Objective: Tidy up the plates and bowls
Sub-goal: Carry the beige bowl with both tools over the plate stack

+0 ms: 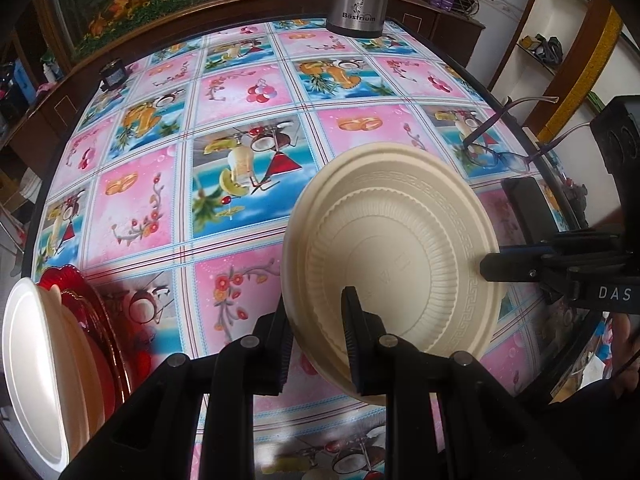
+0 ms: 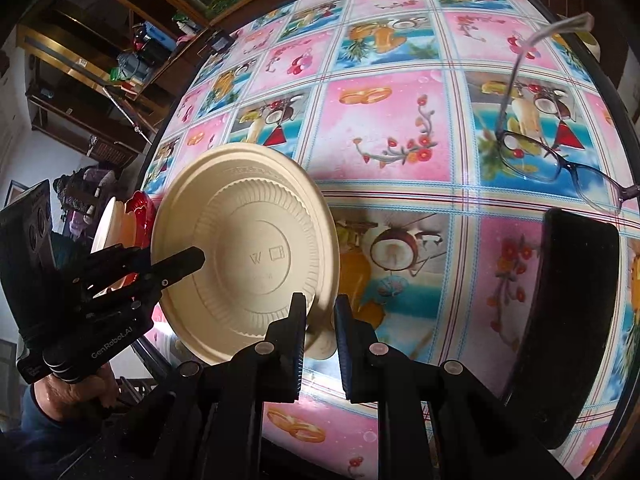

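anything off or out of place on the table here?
Nothing spilled or damaged. The odd items for a dish task: a pair of glasses lying open on the tablecloth beside a dark phone-like slab. The beige plate is tipped on edge, but only because the left hand-held gripper clamps its rim.

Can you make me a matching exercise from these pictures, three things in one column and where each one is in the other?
Things:
1. Cream round plastic bowl
2. Purple-framed eyeglasses
3. Steel flask with dark base

Places:
A. Standing at the far edge of the table
B. Lying on the tablecloth beside a black flat object
C. Held on edge off the table, rim between the left tool fingers

Pairs: 1-C, 2-B, 3-A
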`<control>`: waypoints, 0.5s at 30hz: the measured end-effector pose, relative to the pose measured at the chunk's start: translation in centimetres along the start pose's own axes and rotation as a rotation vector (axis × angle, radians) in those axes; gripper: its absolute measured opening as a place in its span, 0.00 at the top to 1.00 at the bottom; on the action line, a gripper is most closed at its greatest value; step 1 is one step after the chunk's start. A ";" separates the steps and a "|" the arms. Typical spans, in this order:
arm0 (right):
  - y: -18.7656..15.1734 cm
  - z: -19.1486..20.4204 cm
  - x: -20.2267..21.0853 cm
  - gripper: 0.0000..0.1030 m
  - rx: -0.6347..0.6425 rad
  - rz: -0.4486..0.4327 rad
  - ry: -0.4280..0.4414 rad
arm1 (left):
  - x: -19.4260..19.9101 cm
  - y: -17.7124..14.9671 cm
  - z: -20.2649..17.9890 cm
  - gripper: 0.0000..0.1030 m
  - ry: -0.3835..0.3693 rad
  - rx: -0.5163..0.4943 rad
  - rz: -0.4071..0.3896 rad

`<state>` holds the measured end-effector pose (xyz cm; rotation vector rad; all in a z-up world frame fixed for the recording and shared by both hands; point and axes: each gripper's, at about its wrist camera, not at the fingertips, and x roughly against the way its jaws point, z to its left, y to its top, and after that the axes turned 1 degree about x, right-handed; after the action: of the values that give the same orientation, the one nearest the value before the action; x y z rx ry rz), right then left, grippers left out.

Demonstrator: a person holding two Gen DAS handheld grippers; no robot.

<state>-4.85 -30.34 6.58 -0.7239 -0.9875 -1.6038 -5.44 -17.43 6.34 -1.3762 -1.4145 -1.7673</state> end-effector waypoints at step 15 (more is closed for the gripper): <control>-0.2 1.2 -0.2 0.85 0.037 0.004 0.016 | 1.3 -1.2 0.4 0.79 0.039 0.021 -0.020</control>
<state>-5.05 -29.16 6.96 -0.6866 -1.0013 -1.5820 -6.75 -16.34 7.01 -1.3145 -1.4271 -1.7779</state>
